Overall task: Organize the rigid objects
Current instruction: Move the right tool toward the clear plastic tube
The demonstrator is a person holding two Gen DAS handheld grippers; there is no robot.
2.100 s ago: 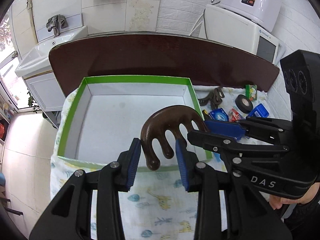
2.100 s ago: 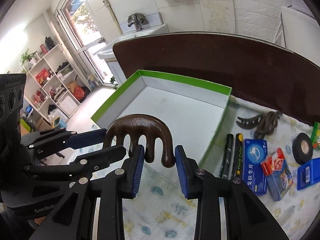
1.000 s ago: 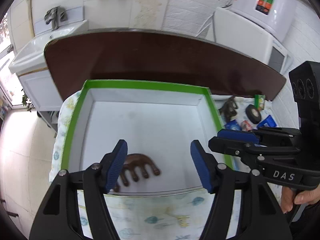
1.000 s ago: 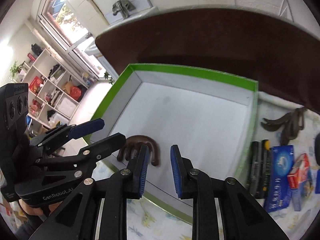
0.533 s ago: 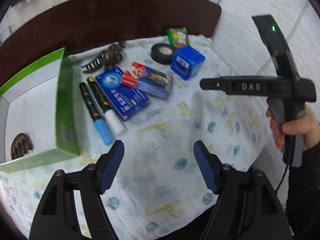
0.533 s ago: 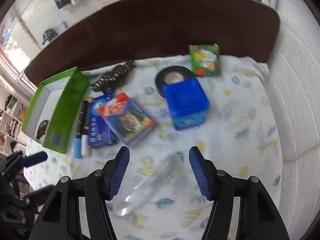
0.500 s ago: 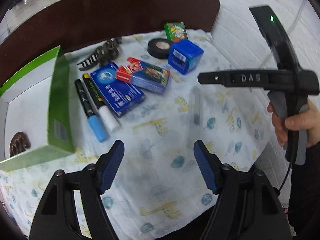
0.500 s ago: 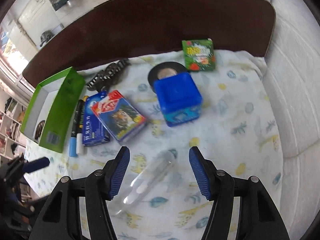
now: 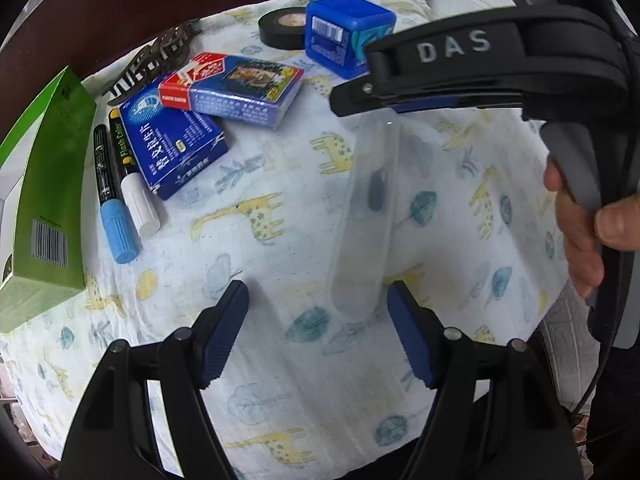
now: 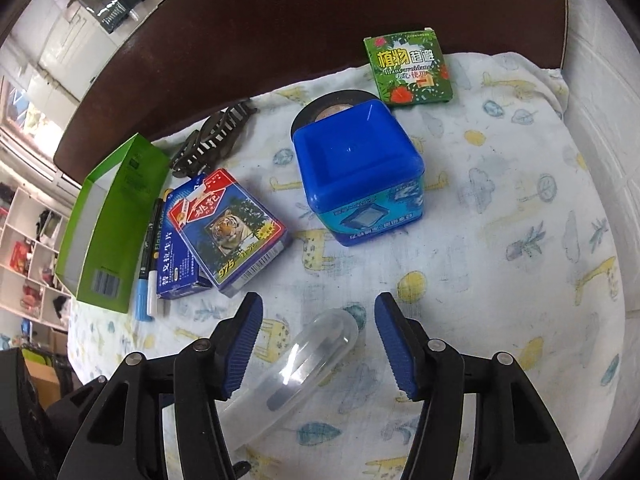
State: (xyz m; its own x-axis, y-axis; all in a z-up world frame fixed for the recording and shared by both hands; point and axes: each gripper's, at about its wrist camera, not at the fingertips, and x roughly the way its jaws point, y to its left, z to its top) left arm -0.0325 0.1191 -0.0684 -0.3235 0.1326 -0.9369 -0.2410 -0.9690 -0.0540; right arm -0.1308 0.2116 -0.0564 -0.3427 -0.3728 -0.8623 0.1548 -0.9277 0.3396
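Nearest the cameras, a clear plastic tube [image 10: 298, 364] lies on the printed cloth [image 10: 500, 240], apparently next to be packed. The right gripper [image 10: 316, 340] straddles its far end, jaws apart after narrowing slightly, nothing clamped. The left gripper [image 9: 316, 332] hangs open by the other end. Further off wait a card pack [image 10: 228, 228], blue tub [image 10: 356, 172], markers [image 9: 120, 184] and the green box [image 10: 104, 220] meant to hold them.

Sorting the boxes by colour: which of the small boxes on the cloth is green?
The small green box at the cloth's far edge, beyond the black tape roll; the cube box and both flat boxes are blue.
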